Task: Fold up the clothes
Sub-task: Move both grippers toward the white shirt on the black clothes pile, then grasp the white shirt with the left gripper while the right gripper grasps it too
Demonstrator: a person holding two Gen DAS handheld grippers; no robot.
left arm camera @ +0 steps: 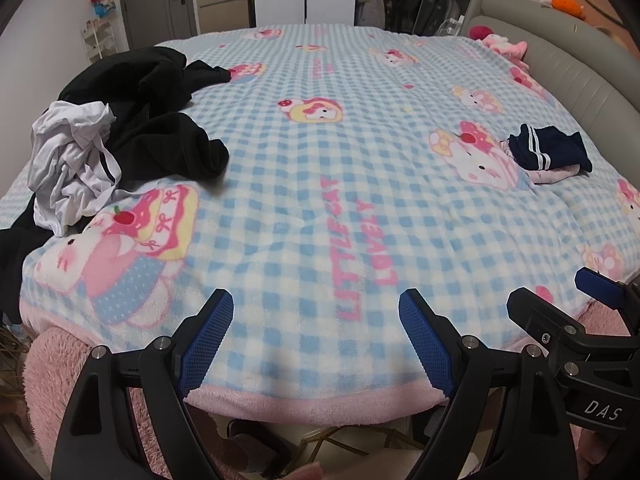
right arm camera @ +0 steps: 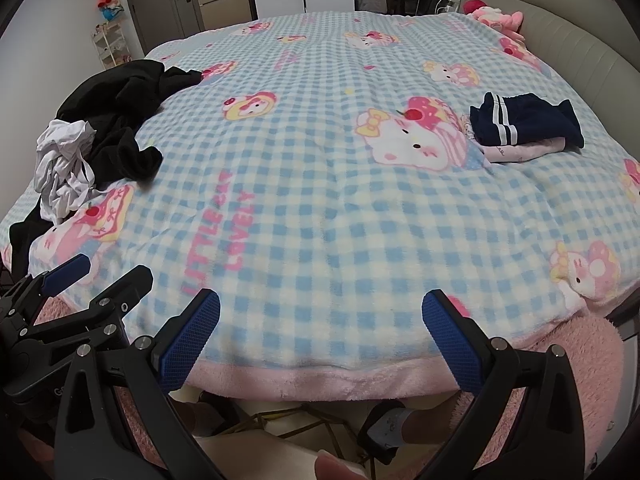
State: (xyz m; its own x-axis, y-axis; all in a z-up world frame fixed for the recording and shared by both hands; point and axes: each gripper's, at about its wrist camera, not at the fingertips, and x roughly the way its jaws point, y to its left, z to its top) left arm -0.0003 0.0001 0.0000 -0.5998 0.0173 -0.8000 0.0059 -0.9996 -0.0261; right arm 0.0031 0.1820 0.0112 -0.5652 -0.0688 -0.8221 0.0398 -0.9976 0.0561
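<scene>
A heap of unfolded clothes lies at the bed's left side: black garments [left arm camera: 160, 120] [right arm camera: 120, 120] with a crumpled white garment [left arm camera: 72, 160] [right arm camera: 64, 164] on top. At the right sits a folded navy garment with white stripes [left arm camera: 552, 148] [right arm camera: 524, 120] stacked on a pale pink folded piece [right arm camera: 520, 152]. My left gripper [left arm camera: 316, 304] hovers open over the bed's near edge with nothing between its blue pads. My right gripper [right arm camera: 320, 304] is also open and empty at the near edge. Each gripper shows at the side of the other's view.
A blue-and-white checked blanket [left arm camera: 320, 200] [right arm camera: 320, 220] with pink cartoon cats covers the bed. A grey padded headboard [left arm camera: 580, 68] runs along the right. Pink plush toys [right arm camera: 496, 18] sit at the far right corner. Wardrobes and a door stand behind the bed.
</scene>
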